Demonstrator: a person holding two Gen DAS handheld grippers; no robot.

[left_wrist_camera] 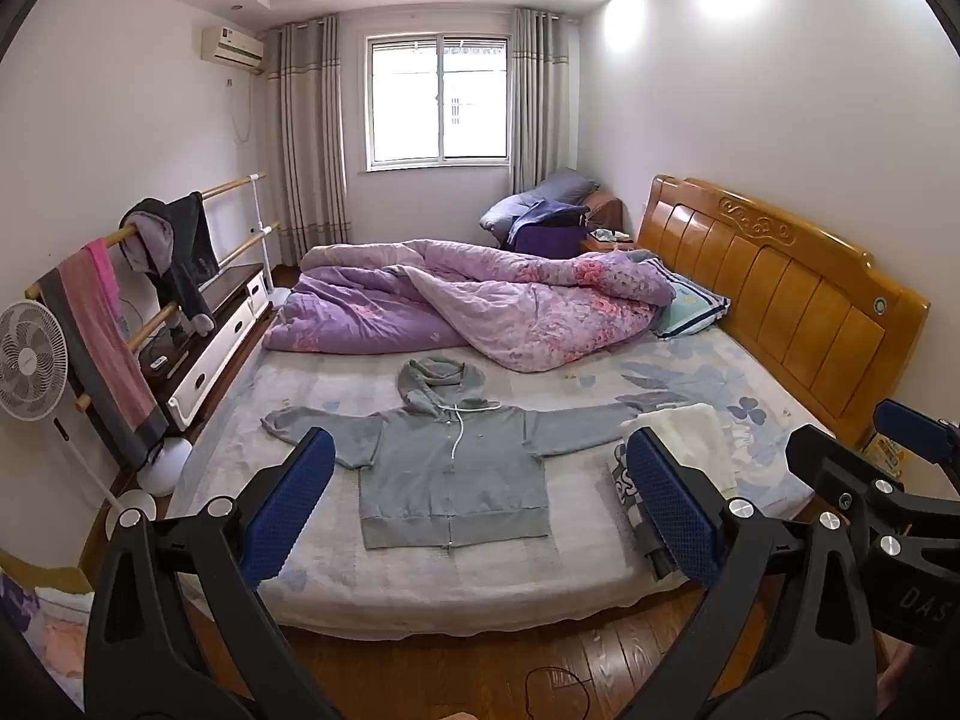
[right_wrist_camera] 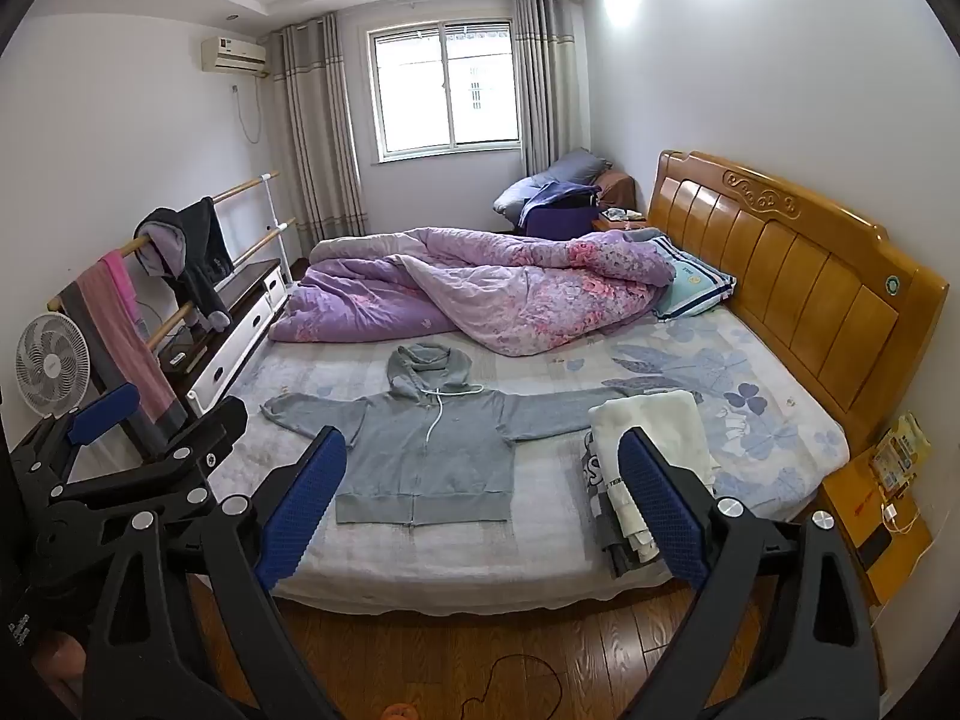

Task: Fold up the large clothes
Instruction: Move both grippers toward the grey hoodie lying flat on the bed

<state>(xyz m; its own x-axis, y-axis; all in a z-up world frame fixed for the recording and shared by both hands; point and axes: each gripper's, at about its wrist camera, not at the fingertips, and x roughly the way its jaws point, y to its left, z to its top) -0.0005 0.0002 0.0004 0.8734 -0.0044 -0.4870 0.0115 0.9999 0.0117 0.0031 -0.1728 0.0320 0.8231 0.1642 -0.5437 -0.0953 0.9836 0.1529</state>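
A grey zip hoodie (left_wrist_camera: 450,468) lies flat on the bed, front up, sleeves spread, hood toward the far side; it also shows in the right wrist view (right_wrist_camera: 432,450). My left gripper (left_wrist_camera: 480,462) is open and empty, held back from the bed's near edge, above the floor. My right gripper (right_wrist_camera: 483,462) is open and empty, beside the left one. The right gripper's side shows in the left wrist view (left_wrist_camera: 870,480); the left gripper's side shows in the right wrist view (right_wrist_camera: 120,456).
A stack of folded clothes (right_wrist_camera: 648,468) sits on the bed right of the hoodie, over its sleeve end. A purple quilt (right_wrist_camera: 480,294) is bunched on the far half. Wooden headboard (right_wrist_camera: 798,276) at right, fan (right_wrist_camera: 51,366) and clothes rail (right_wrist_camera: 180,276) at left.
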